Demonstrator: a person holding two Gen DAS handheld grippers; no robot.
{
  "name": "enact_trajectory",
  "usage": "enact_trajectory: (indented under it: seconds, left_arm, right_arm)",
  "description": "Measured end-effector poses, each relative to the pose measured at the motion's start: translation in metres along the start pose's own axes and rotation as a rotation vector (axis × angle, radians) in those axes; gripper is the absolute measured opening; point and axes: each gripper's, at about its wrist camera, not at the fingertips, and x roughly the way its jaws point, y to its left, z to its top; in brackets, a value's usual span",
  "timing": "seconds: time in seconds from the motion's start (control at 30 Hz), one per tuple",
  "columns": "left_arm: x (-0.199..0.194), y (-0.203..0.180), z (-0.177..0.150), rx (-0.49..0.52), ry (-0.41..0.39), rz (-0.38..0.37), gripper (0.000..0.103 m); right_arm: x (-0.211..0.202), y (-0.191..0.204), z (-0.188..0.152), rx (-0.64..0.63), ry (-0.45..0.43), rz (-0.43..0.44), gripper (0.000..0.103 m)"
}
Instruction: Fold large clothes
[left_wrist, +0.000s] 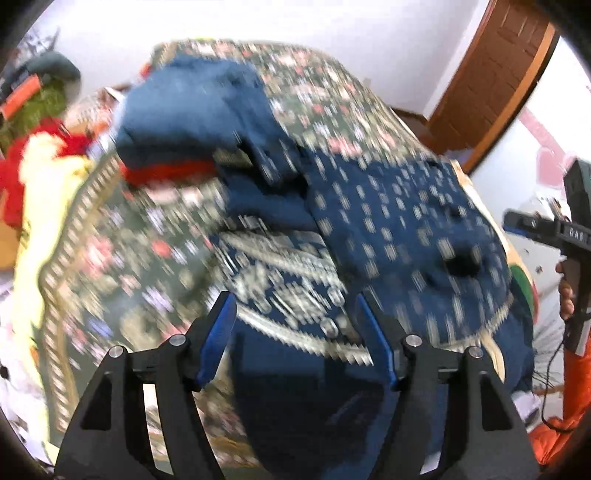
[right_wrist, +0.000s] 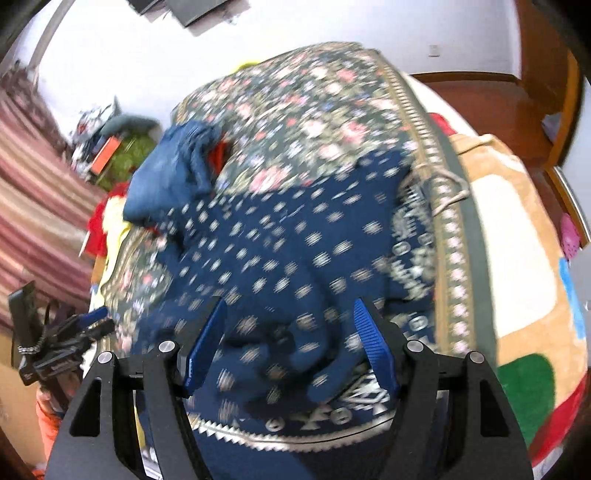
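Observation:
A large dark blue garment (left_wrist: 399, 221) with white printed motifs and a patterned border lies crumpled on a floral bedspread (left_wrist: 122, 258). It also shows in the right wrist view (right_wrist: 280, 254). My left gripper (left_wrist: 293, 306) is open and empty, just above the garment's border. My right gripper (right_wrist: 290, 314) is open and empty, over the garment's bunched middle. The right gripper shows at the far right of the left wrist view (left_wrist: 535, 225). The left gripper shows at the lower left of the right wrist view (right_wrist: 96, 317). Both views are blurred.
A folded plain blue cloth (left_wrist: 192, 110) lies on a red cloth (left_wrist: 166, 173) at the far side of the bed, and it also shows in the right wrist view (right_wrist: 173, 173). A tan blanket (right_wrist: 517, 236) lies to the right. Heaped clothes (left_wrist: 37, 147) are at the left. A wooden door (left_wrist: 491, 74) stands behind.

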Motion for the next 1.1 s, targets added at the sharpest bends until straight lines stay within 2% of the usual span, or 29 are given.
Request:
enact_trajectory:
  seconds: [0.17,0.23,0.43,0.53,0.73,0.9,1.1]
  left_arm:
    - [-0.012,0.027,0.030,-0.070,-0.108,0.042,0.090]
    - [-0.001,0.038,0.039,-0.110,-0.099,0.034,0.090]
    - [0.066,0.073,0.054,-0.306,0.034,-0.087,0.090]
    - [0.099,0.082,0.057,-0.367,0.090,-0.123,0.090]
    - [0.150,0.094,0.063,-0.440,0.163,-0.150,0.090]
    - [0.176,0.101,0.072,-0.474,0.184,-0.167,0.090]
    - [0.197,0.093,0.087,-0.464,0.192,-0.199,0.090]
  right_arm:
    - [-0.004,-0.036,0.012,0.099,-0.037,-0.049,0.075]
    - [-0.002,-0.049,0.016,0.138,-0.031,-0.055,0.075]
    - [0.014,-0.075,0.029,0.197,0.001,-0.068,0.075]
    - [0.027,-0.081,0.039,0.201,0.017,-0.059,0.075]
    - [0.063,-0.104,0.057,0.234,0.076,-0.059,0.075]
    - [0.094,-0.127,0.063,0.345,0.150,0.040,0.075]
    - [0.107,-0.123,0.073,0.315,0.122,0.077,0.078]
